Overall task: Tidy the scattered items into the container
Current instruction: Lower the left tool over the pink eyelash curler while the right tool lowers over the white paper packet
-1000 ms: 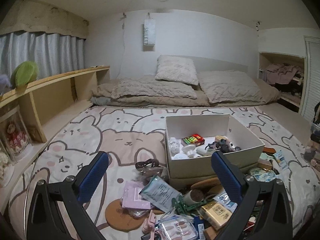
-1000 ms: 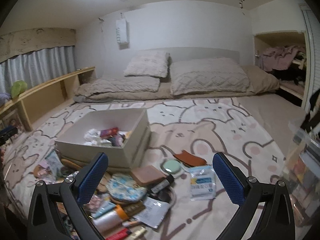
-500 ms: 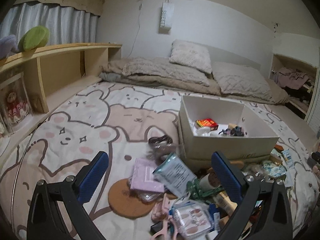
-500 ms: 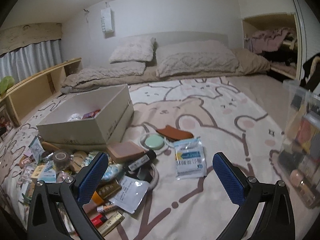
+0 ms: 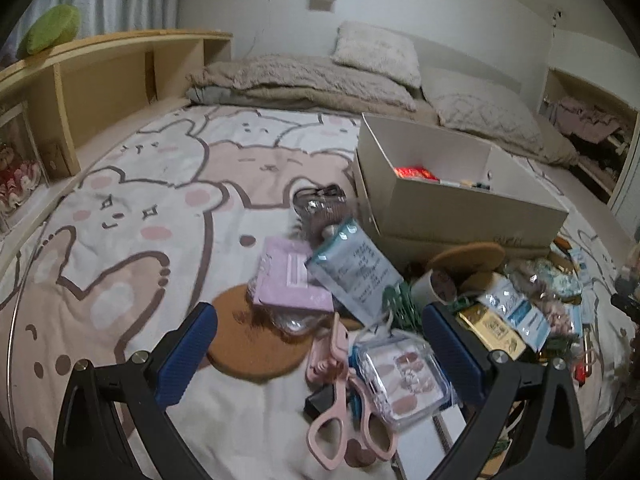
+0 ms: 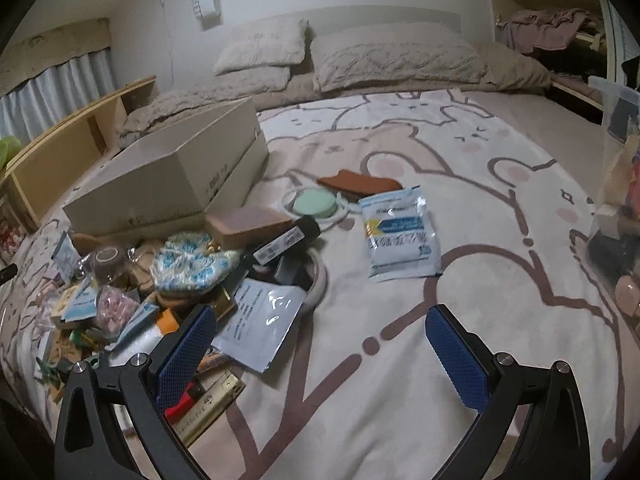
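Both grippers have dropped lower and closer to the pile than a second ago, so the clutter fills way more of each view now. Left gripper (image 5: pixel 320 344) has its blue fingers spread wide with nothing in them, hanging over pink scissors (image 5: pixel 344 408) and a clear plastic case (image 5: pixel 404 376). Just past those there's a round cork coaster (image 5: pixel 252 340), a pink packet (image 5: pixel 288 276) lying partly on it, and a blue-grey pouch (image 5: pixel 352 268) leaning over the packet's edge.

Right gripper (image 6: pixel 320 344) is also wide open and holding nothing. Its left finger sits above a silver packet (image 6: pixel 264 324), with a gold box (image 6: pixel 208 408) near the bottom edge. Further out on the blanket (image 6: pixel 400 380) are a white and blue sachet (image 6: pixel 400 236), a green round compact (image 6: pixel 316 206) and a brown pouch (image 6: pixel 360 182).

The cardboard box (image 5: pixel 460 204) sits on the bed right behind the pile, already with a few bits inside, something red among them.
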### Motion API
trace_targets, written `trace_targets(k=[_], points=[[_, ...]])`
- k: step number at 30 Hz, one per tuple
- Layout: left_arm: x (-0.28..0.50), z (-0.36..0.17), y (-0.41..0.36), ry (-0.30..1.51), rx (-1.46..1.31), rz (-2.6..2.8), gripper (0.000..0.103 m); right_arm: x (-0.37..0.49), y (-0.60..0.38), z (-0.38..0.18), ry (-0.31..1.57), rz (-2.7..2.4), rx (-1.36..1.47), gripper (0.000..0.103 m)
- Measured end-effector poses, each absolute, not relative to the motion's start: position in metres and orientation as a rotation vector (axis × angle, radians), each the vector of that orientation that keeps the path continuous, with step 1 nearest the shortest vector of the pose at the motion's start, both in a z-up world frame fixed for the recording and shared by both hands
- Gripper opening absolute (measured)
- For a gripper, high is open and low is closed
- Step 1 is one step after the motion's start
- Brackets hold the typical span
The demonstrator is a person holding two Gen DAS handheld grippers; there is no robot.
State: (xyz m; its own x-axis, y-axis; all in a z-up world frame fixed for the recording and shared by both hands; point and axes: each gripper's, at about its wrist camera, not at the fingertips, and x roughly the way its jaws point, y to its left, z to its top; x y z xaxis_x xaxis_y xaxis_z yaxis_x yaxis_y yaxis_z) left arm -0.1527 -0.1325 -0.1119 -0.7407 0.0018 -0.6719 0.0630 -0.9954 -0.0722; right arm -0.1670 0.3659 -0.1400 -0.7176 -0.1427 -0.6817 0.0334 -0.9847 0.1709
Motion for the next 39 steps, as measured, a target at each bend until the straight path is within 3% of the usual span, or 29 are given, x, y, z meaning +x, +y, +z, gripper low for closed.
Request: trace_targets(k=[9, 22, 30, 39], points=[[-0.158, -0.134, -0.122, 0.079, 1.257, -2.812, 0.103, -0.172, 0.354, -0.16, -0.196, -2.762, 1.225, 0.103], [-0.164, -0.154, -0.119, -0.016, 1.34, -2.716, 0.103, -0.208, 0.313, -0.182, 0.041, -2.75, 1.382, 0.103], [-0.165, -0.158, -0.122, -0.017, 1.353, -2.692, 0.103, -0.206, 0.356, -0.184, -0.215, -2.829, 1.396, 0.103], [-0.168, -0.162, -0.126, -0.005, 1.366, -2.681, 0.103, -0.2, 0.379, -0.182, -0.332, -2.89, 1.413, 0.103]])
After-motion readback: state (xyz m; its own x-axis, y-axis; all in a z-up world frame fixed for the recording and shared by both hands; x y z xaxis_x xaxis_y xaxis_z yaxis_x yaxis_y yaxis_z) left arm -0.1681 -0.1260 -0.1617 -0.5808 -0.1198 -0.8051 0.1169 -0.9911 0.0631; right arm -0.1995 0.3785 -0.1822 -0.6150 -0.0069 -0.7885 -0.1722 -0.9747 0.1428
